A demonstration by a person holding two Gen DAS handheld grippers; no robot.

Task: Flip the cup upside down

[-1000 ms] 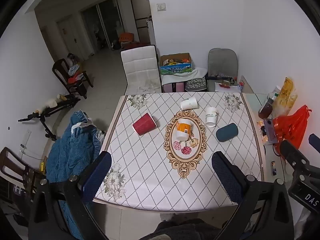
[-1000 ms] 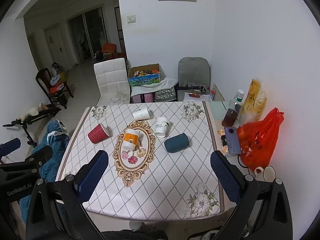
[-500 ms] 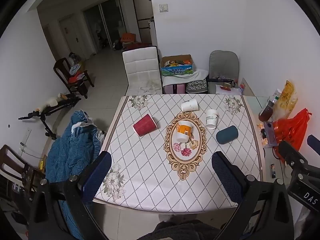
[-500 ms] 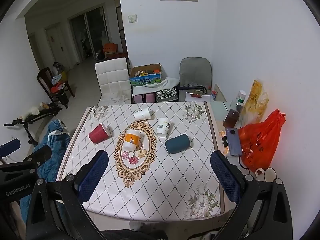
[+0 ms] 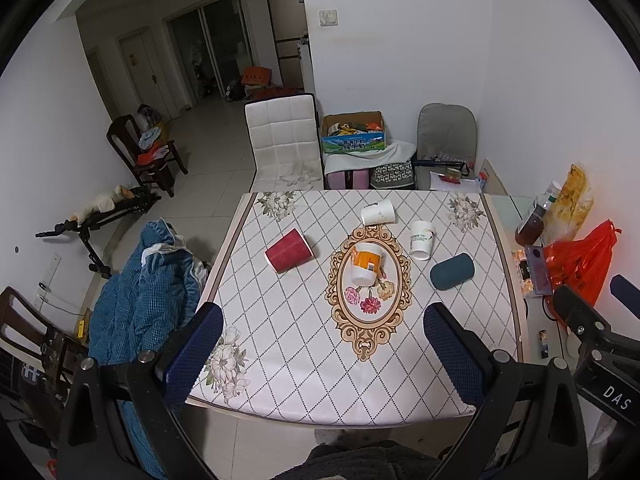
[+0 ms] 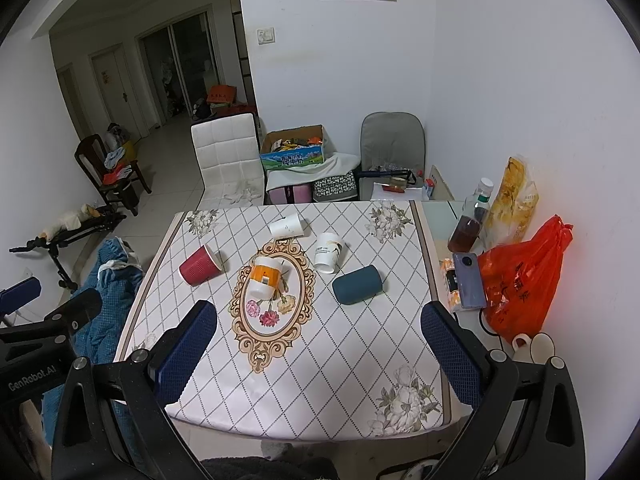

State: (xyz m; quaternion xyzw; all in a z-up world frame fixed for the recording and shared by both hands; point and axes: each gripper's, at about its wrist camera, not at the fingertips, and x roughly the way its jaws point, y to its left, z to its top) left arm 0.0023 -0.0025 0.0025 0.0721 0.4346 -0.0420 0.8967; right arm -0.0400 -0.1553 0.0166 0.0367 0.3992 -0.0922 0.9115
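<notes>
Several cups lie on their sides on the patterned table: a red cup at the left, a white and orange cup in the middle, a plain white cup at the back, a white printed cup, and a dark teal cup at the right. My left gripper and my right gripper are open and empty, held high above the table's near edge, far from the cups.
A blue jacket hangs at the table's left. A red plastic bag, a phone, a bottle and a snack bag sit on the side shelf at the right. Chairs and a box stand behind the table.
Both grippers have risen and pulled back slightly, so the table looks a bit smaller. The cups have not moved.
</notes>
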